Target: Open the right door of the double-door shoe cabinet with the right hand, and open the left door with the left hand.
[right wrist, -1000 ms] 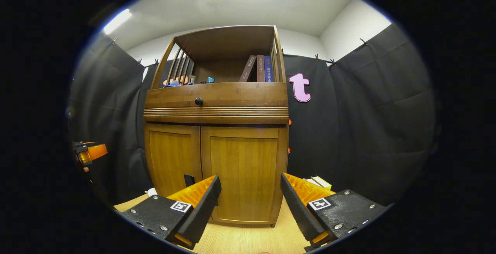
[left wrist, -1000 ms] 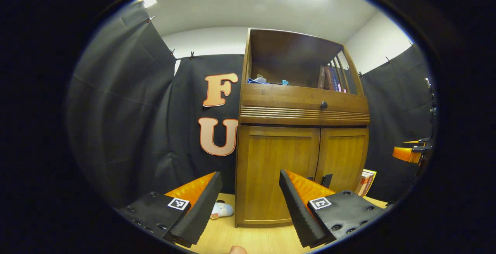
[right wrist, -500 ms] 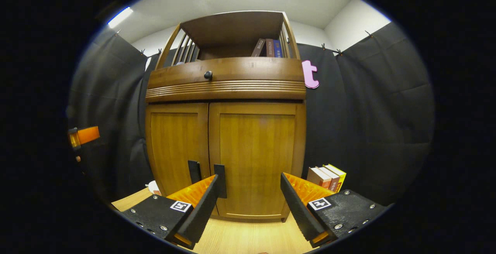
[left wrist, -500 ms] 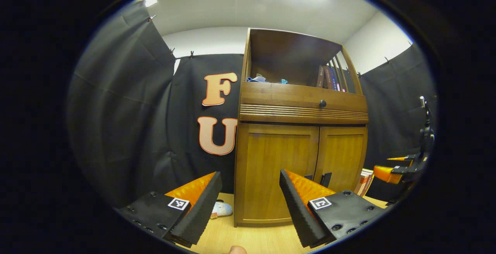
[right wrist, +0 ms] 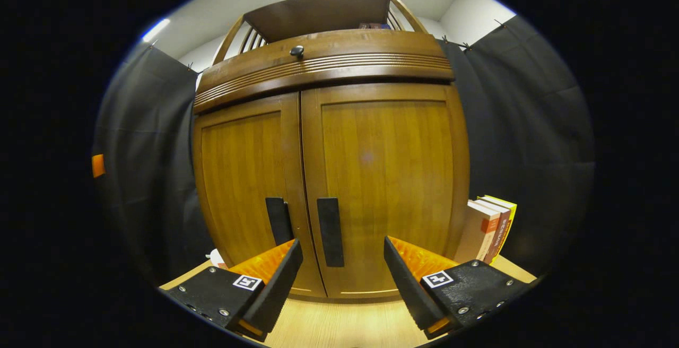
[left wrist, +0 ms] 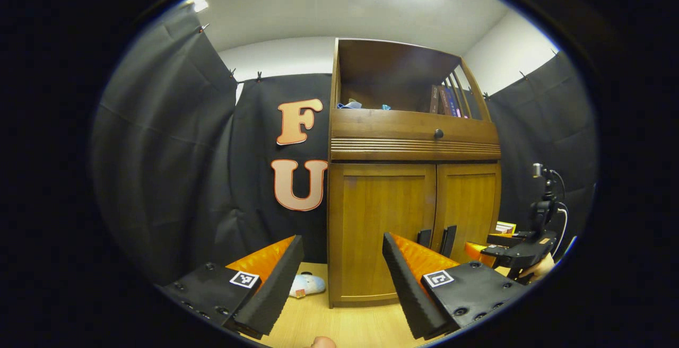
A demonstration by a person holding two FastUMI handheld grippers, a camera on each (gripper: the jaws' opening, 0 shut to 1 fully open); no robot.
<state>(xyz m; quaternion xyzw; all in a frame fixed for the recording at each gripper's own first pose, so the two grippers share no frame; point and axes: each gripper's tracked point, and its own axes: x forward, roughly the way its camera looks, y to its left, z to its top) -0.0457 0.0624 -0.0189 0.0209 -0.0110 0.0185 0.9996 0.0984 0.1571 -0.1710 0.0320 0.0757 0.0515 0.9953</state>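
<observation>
While both doors sit shut, the right claw (right wrist: 342, 273), wide open and empty, faces the stiff right door's handle (right wrist: 330, 231) at lower centre.

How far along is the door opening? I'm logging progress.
Nothing is done: both cabinet doors are shut. In hand: the open right gripper lines up with the right door's handle, not gripping. Left: pull it, then the left door with the open left gripper.
</observation>
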